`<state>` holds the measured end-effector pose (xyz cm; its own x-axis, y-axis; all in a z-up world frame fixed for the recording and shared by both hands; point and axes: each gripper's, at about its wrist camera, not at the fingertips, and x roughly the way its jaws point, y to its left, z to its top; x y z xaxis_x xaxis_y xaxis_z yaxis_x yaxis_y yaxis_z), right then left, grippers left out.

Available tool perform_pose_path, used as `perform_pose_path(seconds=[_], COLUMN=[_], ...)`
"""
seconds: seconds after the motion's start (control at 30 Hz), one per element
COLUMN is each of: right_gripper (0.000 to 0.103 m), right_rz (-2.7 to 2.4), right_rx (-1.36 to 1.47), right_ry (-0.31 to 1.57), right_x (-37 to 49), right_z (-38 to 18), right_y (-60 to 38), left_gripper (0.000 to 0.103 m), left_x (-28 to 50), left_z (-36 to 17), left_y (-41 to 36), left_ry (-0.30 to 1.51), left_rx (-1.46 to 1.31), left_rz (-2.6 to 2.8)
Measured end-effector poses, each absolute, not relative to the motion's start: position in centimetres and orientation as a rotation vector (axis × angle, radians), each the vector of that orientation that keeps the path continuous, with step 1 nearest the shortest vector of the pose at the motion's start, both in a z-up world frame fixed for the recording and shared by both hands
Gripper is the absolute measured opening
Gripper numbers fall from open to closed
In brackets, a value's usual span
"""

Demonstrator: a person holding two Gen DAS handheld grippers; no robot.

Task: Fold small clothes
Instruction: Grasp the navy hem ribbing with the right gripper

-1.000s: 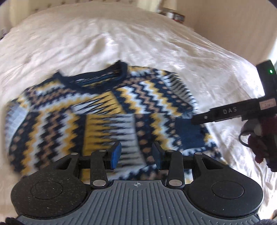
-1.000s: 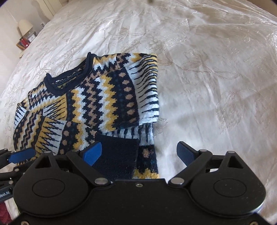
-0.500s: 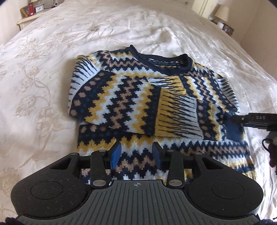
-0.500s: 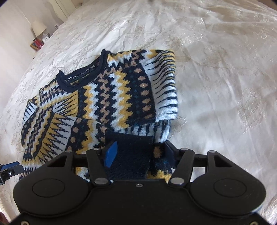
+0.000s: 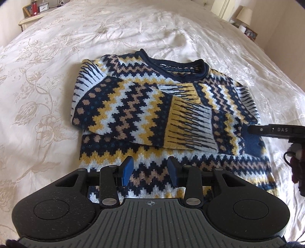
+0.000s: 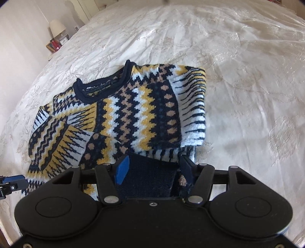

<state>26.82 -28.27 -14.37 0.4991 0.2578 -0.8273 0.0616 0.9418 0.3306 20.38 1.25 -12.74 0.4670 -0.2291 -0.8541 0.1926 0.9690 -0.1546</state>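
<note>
A knitted sweater (image 5: 152,106) with navy, yellow, white and tan zigzags lies flat on the bed, both sleeves folded in over its chest. My left gripper (image 5: 150,169) hovers over the bottom hem, open, with only the knit visible through the gap. My right gripper (image 6: 153,169) is shut on the navy sleeve cuff (image 6: 148,177), which fills the space between its blue pads. In the left wrist view one of the right gripper's fingers (image 5: 276,130) reaches in from the right edge onto that cuff (image 5: 251,141). The left gripper's blue fingertip (image 6: 15,182) shows at the lower left of the right wrist view.
A cream floral bedspread (image 5: 47,95) spreads out on all sides of the sweater. A bedside table with a clock (image 5: 36,9) stands at one far corner. A lamp (image 6: 57,28) and small items stand at the other.
My right gripper's jaws closed in from wide apart onto the navy cuff. My left gripper swung across to the sweater's bottom hem, its gap unchanged.
</note>
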Motion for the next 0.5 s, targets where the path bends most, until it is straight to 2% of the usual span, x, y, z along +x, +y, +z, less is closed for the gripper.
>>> perform_pose_path(seconds=[0.07,0.13,0.17,0.2,0.33,0.5], right_gripper=[0.062,0.043,0.021,0.017,0.015,0.015], right_rz=[0.127,0.125,0.121,0.123,0.221,0.368], right_rx=[0.359,0.366,0.366,0.362,0.322,0.356], right_ry=[1.066,1.065,1.074,1.082,1.032,0.835], right_x=[26.7,26.5,26.6,26.7,28.1,30.0], right_z=[-14.8,-14.6,-14.4,-14.0,-10.0,-1.5], right_y=[-28.3,-28.2,-28.1,-27.9,-26.3,-26.3], left_gripper=[0.038,0.038,0.038,0.038,0.038,0.038], left_x=[20.4,20.5,20.6,20.7,21.9,23.9], left_z=[-12.8,-12.7,-12.7,-12.7,-12.6,-11.6], left_y=[1.5,1.7,1.8,1.9,2.3,2.7], left_ry=[1.055,1.053,1.051,1.05,1.035,0.989], left_rx=[-0.042,-0.046,-0.05,-0.053,-0.071,-0.098], left_rz=[-0.251,-0.244,-0.24,-0.236,-0.221,-0.215])
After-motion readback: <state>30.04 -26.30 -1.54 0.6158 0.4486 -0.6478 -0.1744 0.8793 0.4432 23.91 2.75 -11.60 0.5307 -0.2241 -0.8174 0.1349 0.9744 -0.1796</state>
